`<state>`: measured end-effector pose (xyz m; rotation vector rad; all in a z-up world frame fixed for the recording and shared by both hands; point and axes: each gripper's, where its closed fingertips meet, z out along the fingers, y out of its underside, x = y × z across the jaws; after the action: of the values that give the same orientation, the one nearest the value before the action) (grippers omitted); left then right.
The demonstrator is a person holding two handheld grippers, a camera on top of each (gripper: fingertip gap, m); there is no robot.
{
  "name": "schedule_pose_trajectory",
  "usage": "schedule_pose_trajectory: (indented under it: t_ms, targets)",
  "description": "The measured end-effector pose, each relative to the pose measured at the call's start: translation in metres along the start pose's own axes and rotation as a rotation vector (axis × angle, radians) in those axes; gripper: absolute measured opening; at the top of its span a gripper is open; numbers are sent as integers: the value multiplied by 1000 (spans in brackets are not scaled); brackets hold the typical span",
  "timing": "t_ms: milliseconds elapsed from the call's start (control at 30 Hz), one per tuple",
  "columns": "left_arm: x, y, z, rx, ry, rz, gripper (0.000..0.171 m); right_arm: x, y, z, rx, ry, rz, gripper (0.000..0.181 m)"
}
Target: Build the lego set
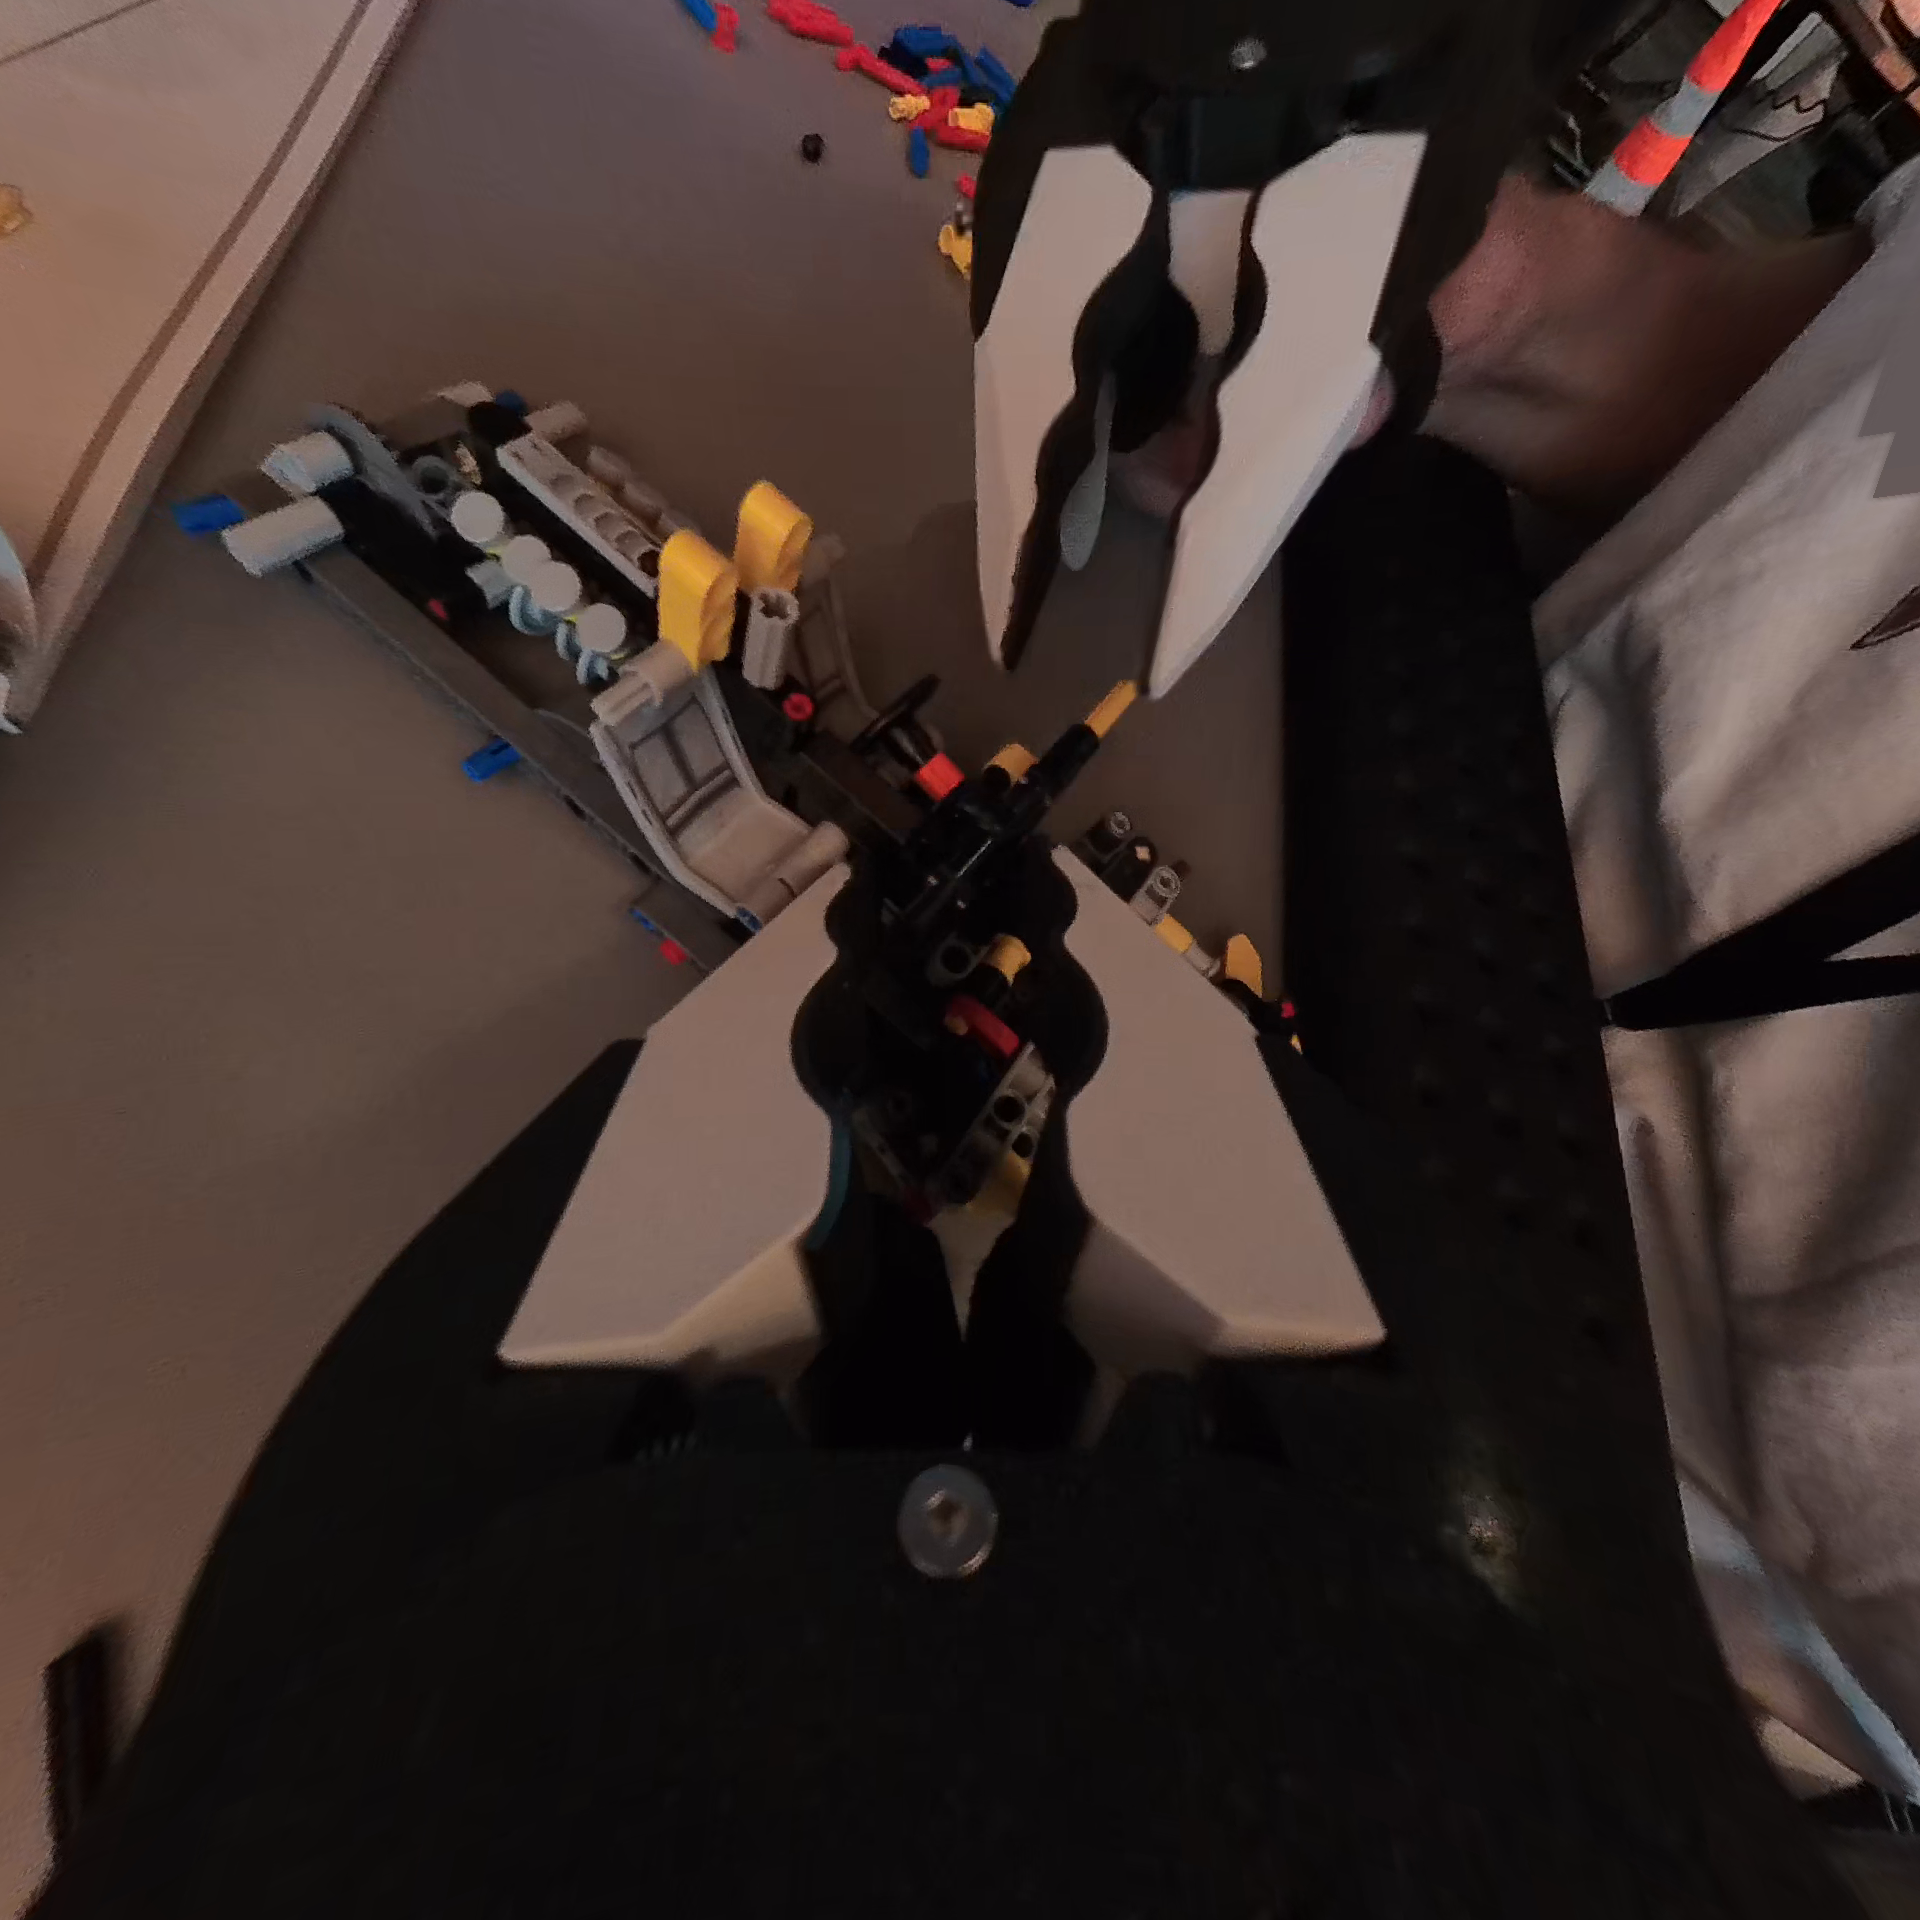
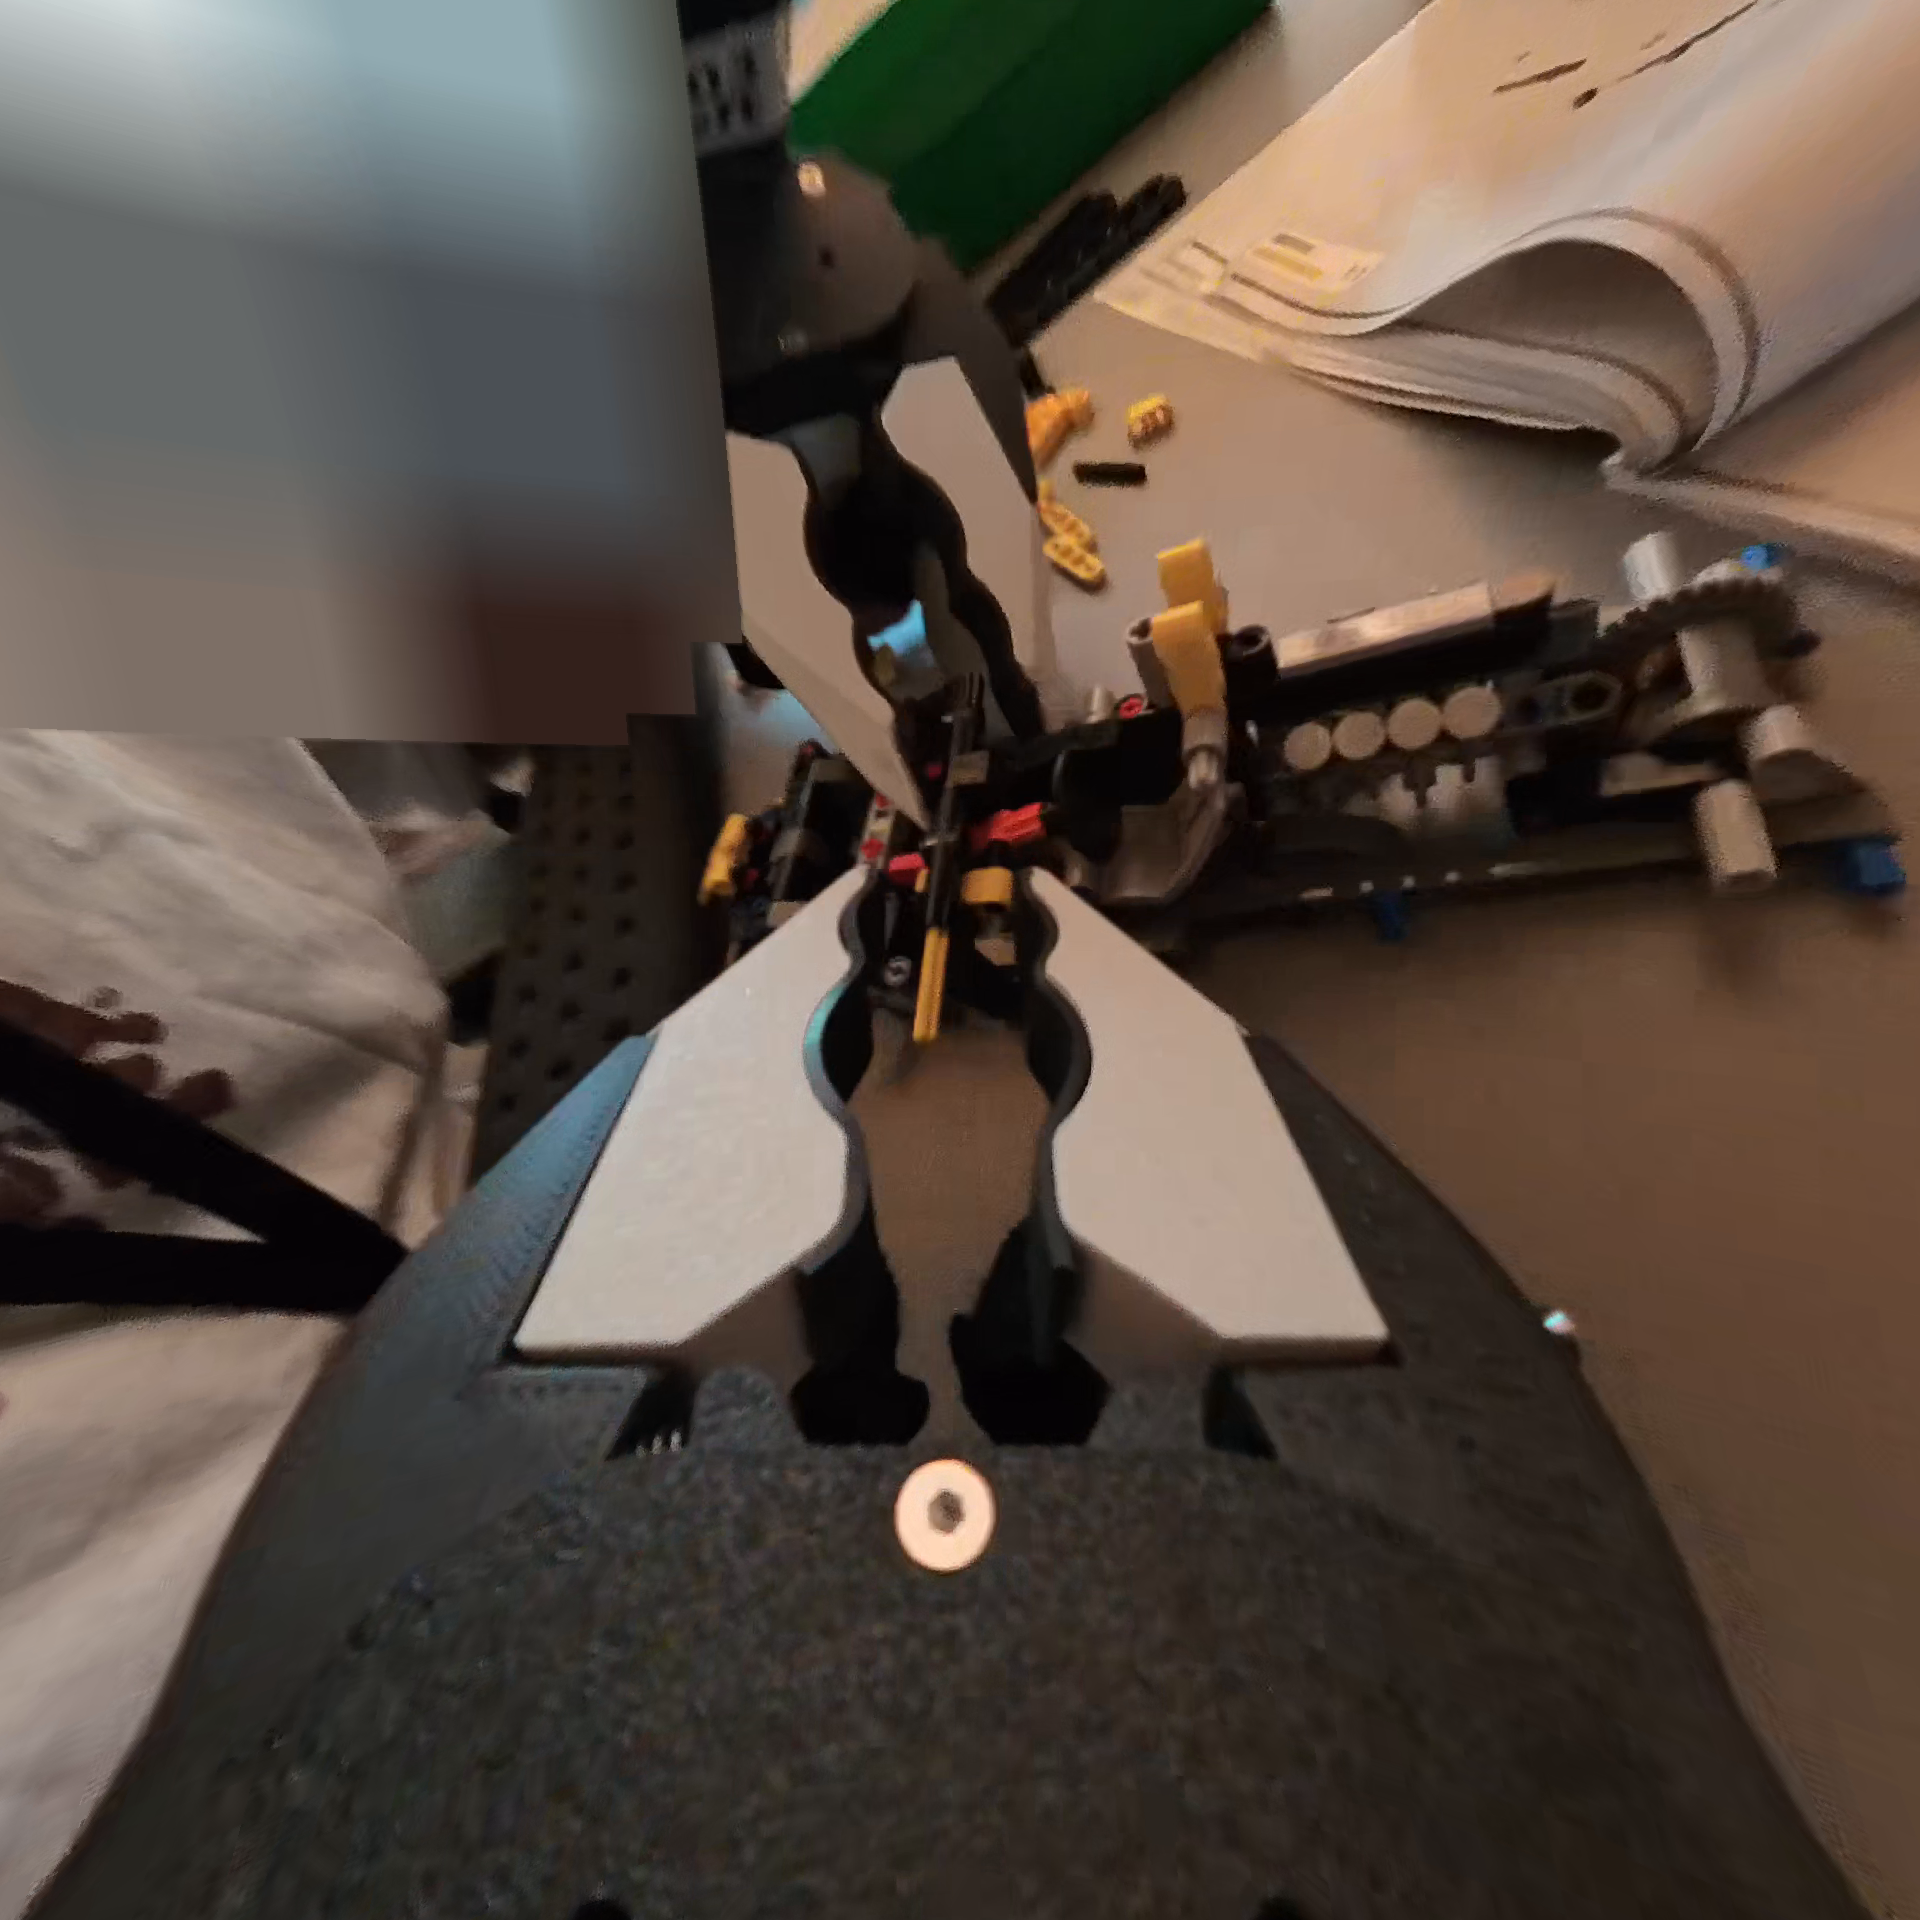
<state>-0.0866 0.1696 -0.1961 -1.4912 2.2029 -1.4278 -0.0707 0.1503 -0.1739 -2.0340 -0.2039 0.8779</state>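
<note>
A long Lego car chassis with grey cylinders, a grey seat and yellow pieces lies on the tan table; it also shows in the right wrist view. My left gripper is shut on the black front assembly of the chassis, and it shows from above in the right wrist view. A thin black-and-yellow axle sticks out of that assembly. My right gripper is open, its fingertips on either side of the axle without clamping it. In the left wrist view the right gripper points down at the axle's yellow end.
Loose red, blue and yellow pieces lie at the far side. An open instruction booklet, a green box, black beams and small yellow pieces lie behind the chassis. A black perforated board and a person's white clothing are close by. Spacing between my two grippers at the tips: around 4 cm.
</note>
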Motion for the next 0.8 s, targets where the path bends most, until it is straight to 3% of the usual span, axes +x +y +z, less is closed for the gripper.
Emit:
schedule_pose_trajectory:
  t_ms: [133, 233, 333, 467, 800]
  targets:
    - [0, 0, -1, 6, 23, -6, 24, -8, 4, 2, 7, -16, -88, 29]
    - [0, 1, -1, 3, 29, -6, 24, -6, 7, 7, -18, 107, -259, 30]
    - [0, 1, -1, 4, 38, -18, 24, -1, 12, 13, -75, 182, -297, 32]
    - [0, 1, -1, 1, 46, -32, 24, 3, 10, 18, -102, 256, -356, 16]
    - [-1, 1, 1, 7, 34, -47, 23, 6, 11, 21, -186, 409, -527, 15]
